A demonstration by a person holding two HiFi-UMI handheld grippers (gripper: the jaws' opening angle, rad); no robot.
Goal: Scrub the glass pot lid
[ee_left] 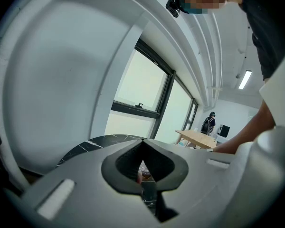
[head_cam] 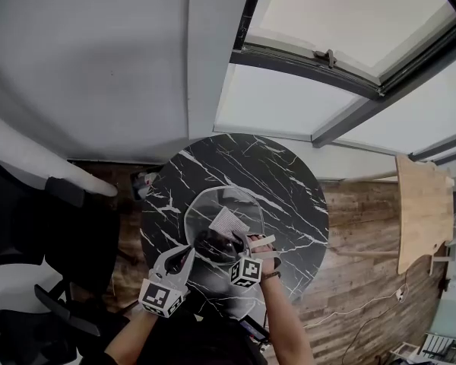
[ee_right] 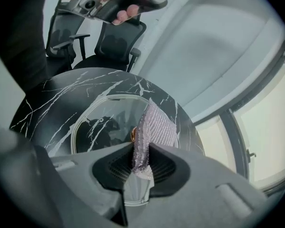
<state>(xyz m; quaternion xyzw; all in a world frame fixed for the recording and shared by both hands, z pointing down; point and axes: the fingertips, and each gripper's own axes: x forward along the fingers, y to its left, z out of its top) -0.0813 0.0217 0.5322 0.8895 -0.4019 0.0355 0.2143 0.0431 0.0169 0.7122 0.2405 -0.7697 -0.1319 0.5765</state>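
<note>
Two views split it: in the right gripper view we see the right gripper (ee_right: pixel 141 164) pinching a mesh cloth (ee_right: pixel 155 123) above the glass pot lid (ee_right: pixel 100 122) on the marble table (ee_right: pixel 52 96); the left gripper view shows only the left gripper (ee_left: pixel 143 169), jaws pressed together.

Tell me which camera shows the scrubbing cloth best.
The right gripper view: the scrubbing cloth sits large at centre, pinched by the right gripper. Head view shows it small; left gripper view, not clearly.

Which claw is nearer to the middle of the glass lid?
Right. The right claw holds a mesh cloth over the lid; the left claw is beside its rim.
</note>
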